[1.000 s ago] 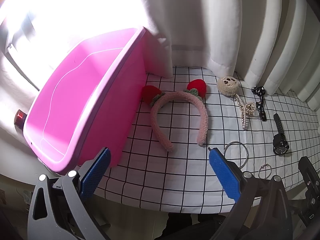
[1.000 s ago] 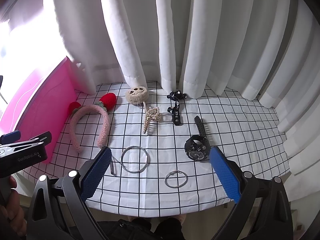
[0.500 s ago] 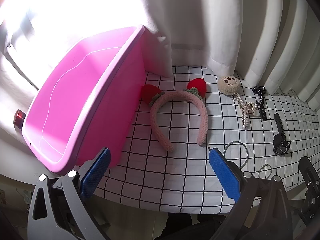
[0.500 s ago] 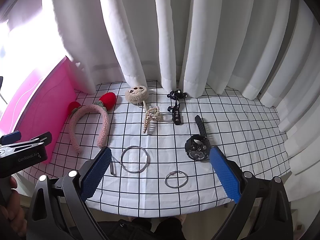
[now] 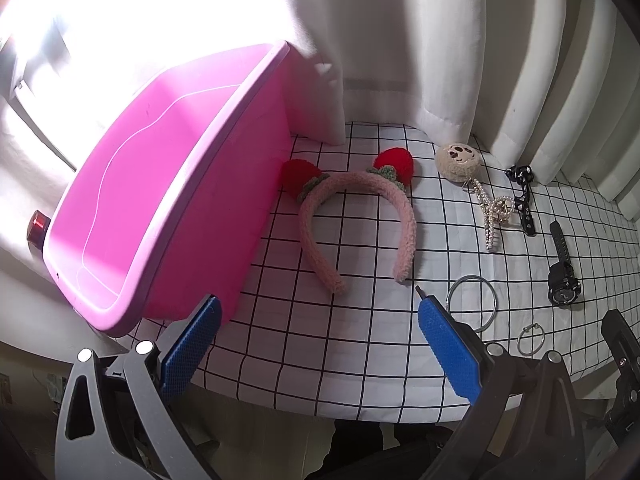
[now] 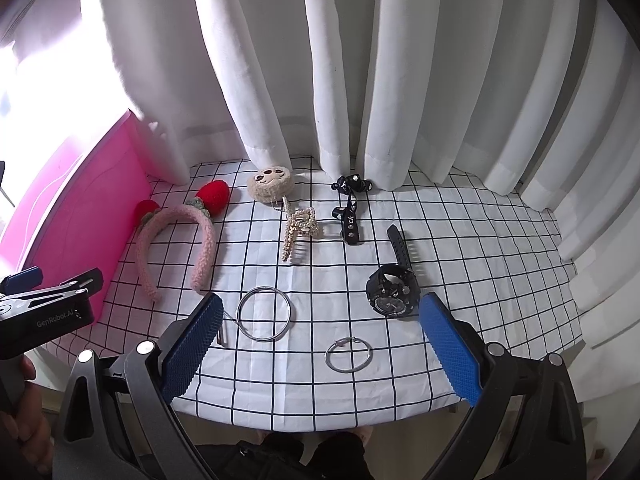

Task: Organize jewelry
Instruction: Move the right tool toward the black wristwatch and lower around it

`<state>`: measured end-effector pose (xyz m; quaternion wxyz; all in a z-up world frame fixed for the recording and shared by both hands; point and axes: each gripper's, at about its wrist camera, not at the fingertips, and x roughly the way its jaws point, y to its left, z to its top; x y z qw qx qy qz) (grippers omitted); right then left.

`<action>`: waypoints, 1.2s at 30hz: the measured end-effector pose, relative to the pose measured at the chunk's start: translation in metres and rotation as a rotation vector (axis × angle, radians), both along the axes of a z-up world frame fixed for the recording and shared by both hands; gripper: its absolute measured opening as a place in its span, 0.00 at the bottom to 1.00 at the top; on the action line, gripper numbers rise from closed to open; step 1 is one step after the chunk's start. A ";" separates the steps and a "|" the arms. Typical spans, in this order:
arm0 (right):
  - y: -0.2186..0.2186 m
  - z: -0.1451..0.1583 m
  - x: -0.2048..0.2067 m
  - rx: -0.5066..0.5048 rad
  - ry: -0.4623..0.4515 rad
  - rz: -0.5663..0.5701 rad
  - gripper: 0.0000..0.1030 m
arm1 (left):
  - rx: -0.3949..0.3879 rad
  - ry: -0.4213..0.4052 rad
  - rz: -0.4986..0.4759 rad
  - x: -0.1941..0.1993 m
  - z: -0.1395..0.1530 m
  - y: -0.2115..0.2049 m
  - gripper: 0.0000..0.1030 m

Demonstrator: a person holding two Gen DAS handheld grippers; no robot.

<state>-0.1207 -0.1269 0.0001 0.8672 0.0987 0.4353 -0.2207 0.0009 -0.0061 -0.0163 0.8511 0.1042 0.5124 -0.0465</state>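
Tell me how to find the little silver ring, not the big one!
Start at the pink bin on the left, then cross the checked cloth to its front edge. Two silver hoops lie there: the small silver ring lies nearest the edge, below the black watch, and is smaller than the big hoop to its left.

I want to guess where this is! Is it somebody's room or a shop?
Probably a room at home, not a shop. White curtains hang behind a small table with a checked cloth, and a fuzzy pink headband, a black watch and a pink bin sit on it.
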 end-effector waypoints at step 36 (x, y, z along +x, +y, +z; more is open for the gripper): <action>-0.124 -0.134 0.005 0.098 0.121 0.013 0.91 | -0.067 0.122 -0.022 -0.007 -0.151 -0.072 0.94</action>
